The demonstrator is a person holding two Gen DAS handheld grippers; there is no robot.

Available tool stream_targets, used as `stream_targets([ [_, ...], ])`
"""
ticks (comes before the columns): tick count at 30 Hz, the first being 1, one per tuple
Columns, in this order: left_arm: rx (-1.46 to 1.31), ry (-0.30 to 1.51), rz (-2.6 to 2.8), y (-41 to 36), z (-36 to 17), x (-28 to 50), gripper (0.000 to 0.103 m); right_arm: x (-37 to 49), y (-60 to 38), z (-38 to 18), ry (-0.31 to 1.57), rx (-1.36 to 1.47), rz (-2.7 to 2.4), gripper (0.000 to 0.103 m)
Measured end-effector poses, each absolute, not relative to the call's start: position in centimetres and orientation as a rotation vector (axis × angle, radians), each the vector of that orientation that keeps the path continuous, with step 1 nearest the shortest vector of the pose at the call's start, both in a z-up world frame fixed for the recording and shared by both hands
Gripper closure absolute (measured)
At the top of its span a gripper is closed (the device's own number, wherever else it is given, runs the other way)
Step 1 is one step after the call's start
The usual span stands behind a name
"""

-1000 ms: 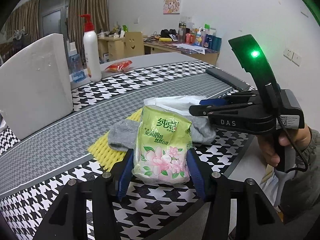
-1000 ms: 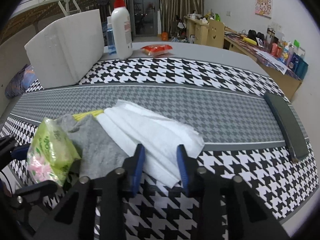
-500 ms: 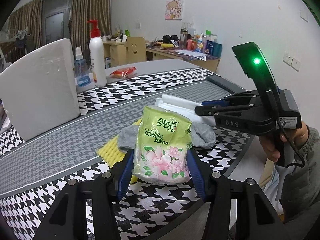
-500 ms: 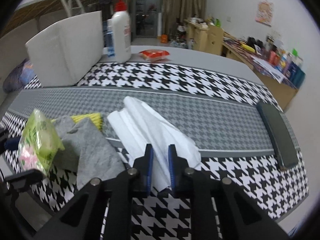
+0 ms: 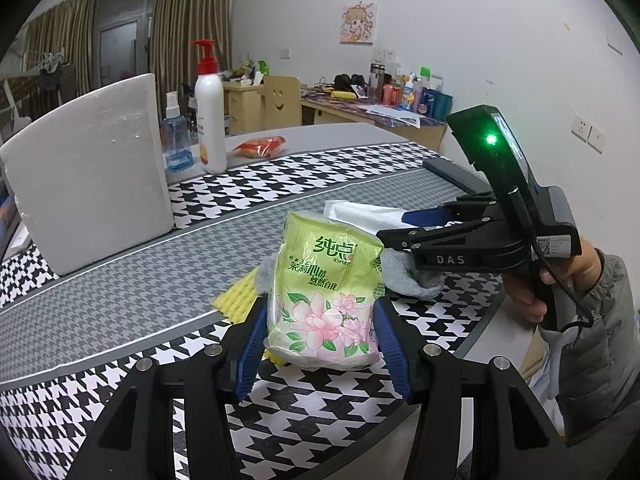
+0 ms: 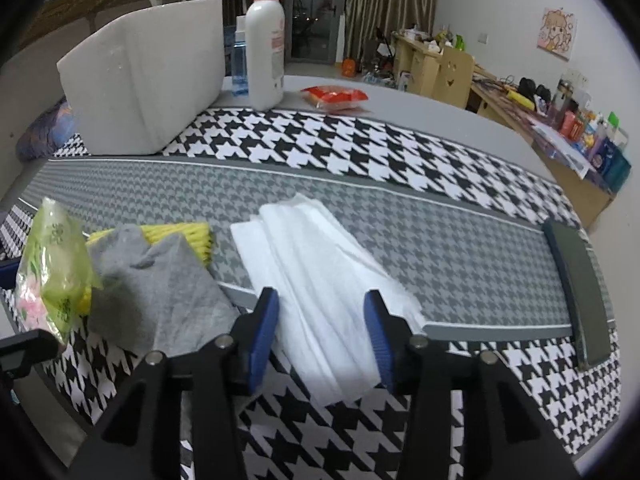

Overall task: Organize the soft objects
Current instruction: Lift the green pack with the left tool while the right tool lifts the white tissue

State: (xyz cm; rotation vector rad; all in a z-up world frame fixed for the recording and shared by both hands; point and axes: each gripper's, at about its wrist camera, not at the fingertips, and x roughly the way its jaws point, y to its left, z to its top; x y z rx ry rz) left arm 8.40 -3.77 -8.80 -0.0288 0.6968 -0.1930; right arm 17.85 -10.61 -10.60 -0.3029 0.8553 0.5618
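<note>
**Inspector:** Houndstooth cloth covers the worktop (image 6: 400, 152). Status of each hand?

**Assistant:** Left gripper (image 5: 320, 340) has its jaws closed on the green tissue pack (image 5: 326, 300), held upright above the grey sock (image 6: 160, 288) and yellow sponge (image 6: 192, 236). Right gripper (image 6: 322, 332) has its jaws opening astride the white folded sheet (image 6: 316, 280), which lies flat, pads clear.

**Inspector:** Step?

**Assistant:** Sheet apparently released; the pack probably needs placing beside it.

**Inspector:** View differences?

**Assistant:** Only the left view shows the person's hand (image 5: 532, 292); only the right shows the sheet's full outline.

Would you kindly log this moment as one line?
left gripper: shut on tissue pack | right gripper: opening over white cloth | grey sock: on table
</note>
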Motion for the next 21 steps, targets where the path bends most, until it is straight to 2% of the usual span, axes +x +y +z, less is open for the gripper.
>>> stream_targets([
  [2, -0.027, 0.695, -0.194, -3.8, -8.8, 8.4, 0.049, 18.0, -10.8, -10.6, 0.865, -0.288, 0.568, 0.055],
  [4, -0.025, 0.692, -0.197, -3.8, -8.7, 8.2, 0.049, 18.1, -10.9, -10.5, 0.874, -0.287, 0.567, 0.063],
  [6, -0.022, 0.688, -0.194, -3.7, -8.6, 8.2, 0.049, 18.4, -11.4, -10.4, 0.886, -0.288, 0.526, 0.087],
  [8, -0.022, 0.683, -0.193, -3.6, -8.4, 8.2, 0.049, 18.5, -11.6, -10.3, 0.885, -0.282, 0.498, 0.095],
  [21, -0.015, 0.624, -0.159, -2.2, -6.5, 8.2, 0.049, 14.7, -12.4, -5.9, 0.727, -0.132, 0.488, 0.096],
])
